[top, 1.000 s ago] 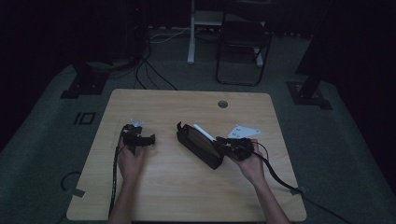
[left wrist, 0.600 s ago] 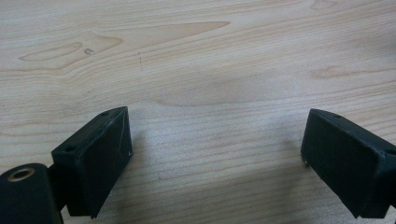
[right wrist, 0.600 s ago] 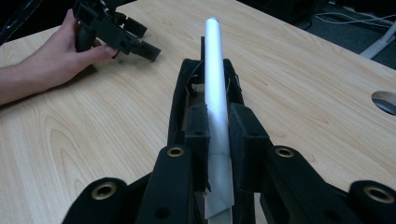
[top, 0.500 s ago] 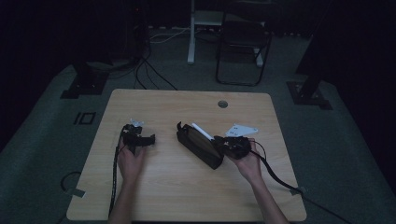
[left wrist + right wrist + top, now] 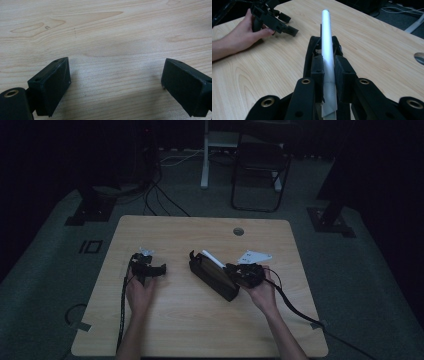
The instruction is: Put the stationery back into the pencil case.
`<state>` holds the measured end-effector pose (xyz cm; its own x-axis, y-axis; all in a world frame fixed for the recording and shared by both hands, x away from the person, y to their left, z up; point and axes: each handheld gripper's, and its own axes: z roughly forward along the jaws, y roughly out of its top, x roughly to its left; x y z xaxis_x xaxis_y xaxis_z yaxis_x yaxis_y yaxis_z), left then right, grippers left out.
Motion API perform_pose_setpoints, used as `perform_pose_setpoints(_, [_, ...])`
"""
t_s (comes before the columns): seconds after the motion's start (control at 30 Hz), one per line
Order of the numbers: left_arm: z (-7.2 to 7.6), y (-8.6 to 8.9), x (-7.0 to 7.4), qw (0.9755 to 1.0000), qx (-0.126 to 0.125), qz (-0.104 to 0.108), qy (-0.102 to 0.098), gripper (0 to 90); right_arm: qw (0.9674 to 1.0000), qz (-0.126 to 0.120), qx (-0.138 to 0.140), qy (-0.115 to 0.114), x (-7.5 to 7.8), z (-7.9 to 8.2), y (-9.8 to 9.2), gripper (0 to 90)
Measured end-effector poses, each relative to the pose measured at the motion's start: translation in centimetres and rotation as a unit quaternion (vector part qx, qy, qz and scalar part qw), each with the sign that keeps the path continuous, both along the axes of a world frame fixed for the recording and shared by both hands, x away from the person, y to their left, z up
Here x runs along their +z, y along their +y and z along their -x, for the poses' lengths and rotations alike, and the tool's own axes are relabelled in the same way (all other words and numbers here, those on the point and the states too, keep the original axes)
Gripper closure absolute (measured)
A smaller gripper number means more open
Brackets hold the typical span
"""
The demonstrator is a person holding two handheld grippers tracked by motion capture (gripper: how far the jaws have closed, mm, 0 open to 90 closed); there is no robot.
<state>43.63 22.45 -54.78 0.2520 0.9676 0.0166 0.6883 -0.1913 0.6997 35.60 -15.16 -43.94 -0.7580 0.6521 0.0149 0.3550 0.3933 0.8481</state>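
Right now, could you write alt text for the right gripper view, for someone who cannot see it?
The right hand-held gripper is shut on a white tube that lies along an open black pouch on a wooden table. Farther off, a hand rests with the left hand-held gripper, its jaws open.

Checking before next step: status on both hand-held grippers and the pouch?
Left hand-held gripper open, empty, on bare table. Right hand-held gripper shut on white tube, over the open black pouch. Nothing in the way.
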Motion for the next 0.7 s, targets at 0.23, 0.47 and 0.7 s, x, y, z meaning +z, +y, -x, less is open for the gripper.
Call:
perform_pose_setpoints(0.23, [0.0,0.0,0.0,1.0,0.0,0.0,0.0,9.1,1.0,0.002,-0.004,0.007,-0.4,-0.3,0.2,78.7])
perform_pose_setpoints(0.47, [0.0,0.0,0.0,1.0,0.0,0.0,0.0,9.1,0.9999,0.003,-0.004,0.013,-0.9,-0.5,0.6,78.7])
perform_pose_setpoints(0.7, [0.0,0.0,0.0,1.0,0.0,0.0,0.0,9.1,0.9998,0.01,-0.005,0.017,-1.5,-0.7,1.0,78.7])
